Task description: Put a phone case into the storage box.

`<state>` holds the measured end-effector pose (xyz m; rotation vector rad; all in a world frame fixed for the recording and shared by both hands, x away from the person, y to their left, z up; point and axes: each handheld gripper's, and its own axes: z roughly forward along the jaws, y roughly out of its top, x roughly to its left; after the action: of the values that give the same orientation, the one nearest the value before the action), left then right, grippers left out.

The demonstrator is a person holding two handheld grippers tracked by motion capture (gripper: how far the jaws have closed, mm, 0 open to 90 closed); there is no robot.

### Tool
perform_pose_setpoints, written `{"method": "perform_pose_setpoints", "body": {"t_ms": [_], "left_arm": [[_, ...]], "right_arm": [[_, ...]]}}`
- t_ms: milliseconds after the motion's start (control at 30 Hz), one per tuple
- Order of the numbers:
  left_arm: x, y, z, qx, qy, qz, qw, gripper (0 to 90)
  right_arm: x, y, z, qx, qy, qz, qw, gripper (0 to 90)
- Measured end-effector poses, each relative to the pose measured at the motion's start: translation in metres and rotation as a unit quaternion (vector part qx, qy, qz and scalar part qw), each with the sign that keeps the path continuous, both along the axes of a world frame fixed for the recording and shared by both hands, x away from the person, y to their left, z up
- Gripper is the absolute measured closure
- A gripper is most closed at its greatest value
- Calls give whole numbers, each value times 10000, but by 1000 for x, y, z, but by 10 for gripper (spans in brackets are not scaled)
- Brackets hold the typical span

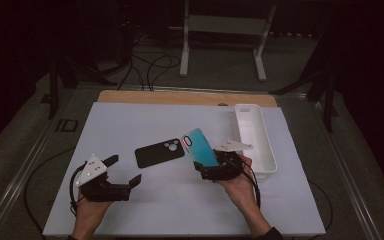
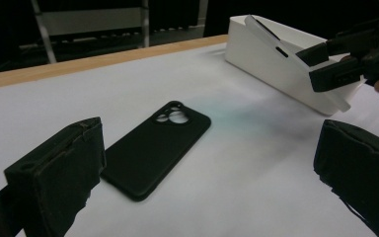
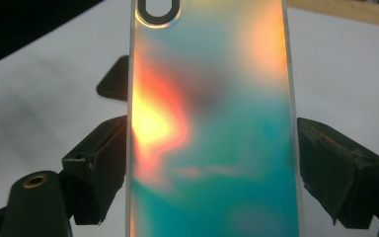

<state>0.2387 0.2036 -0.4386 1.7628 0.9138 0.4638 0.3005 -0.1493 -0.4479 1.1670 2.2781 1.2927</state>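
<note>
Black jaws of our right tool (image 1: 219,165) close on the two long edges of the iridescent phone case (image 1: 200,146), which we hold lifted off the table (image 1: 130,120) and tilted, its camera cutout away from us. In the right gripper view the case (image 3: 212,123) sits between the pads (image 3: 98,158) with its glossy teal-and-orange back facing the camera, one pad against each side rim. We judge it to be a thin, light shell, stiff enough along its length but likely to flex or bow if squeezed hard across the width, and its smooth surface looks slippery, so a hold low on the side rims with moderate pressure seems right, and any quick swing could let it slide. Our left tool (image 1: 122,170) rests near the front of the table with its jaws spread wide and nothing between them. Just ahead of it, the black phone case (image 2: 158,145) lies flat on the white sheet, back up, cutout at its far end; its matte, rubbery look suggests better grip, and the long edges again offer the natural hold. To the right of our raised case stands the white tray (image 1: 267,150), long and shallow, near the table's right edge.
</note>
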Motion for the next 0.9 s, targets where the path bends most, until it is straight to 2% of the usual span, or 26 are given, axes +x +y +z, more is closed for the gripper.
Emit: {"method": "perform_pose_setpoints", "body": {"t_ms": [133,233,300,500,667,733,800,867,900], "left_arm": [[5,-11,8,-65,88,-49,9999,3],[9,-19,14,-177,112,-144,9997,8],[11,-25,19,-171,108,-179,9996,14],[17,-42,28,-212,144,-354,9990,54],[25,-60,30,-280,194,-382,9987,170],[28,-66,29,-426,254,-466,9977,265],[30,-71,27,-589,338,-603,9959,317],[31,-74,27,-630,368,-649,9952,360],[32,-79,26,-706,408,-752,9938,360]], "right_arm": [[-7,1,3,202,-86,92,9997,167],[-11,3,6,270,-207,167,9993,167],[-14,4,7,327,-273,202,9989,167],[-20,10,10,307,-459,265,9981,167],[-26,17,13,327,-631,326,9969,167],[-30,21,15,355,-692,378,9963,167],[-32,24,16,364,-771,412,9955,167],[-34,25,16,363,-814,397,9952,167],[-34,26,17,360,-862,389,9949,167]]}}
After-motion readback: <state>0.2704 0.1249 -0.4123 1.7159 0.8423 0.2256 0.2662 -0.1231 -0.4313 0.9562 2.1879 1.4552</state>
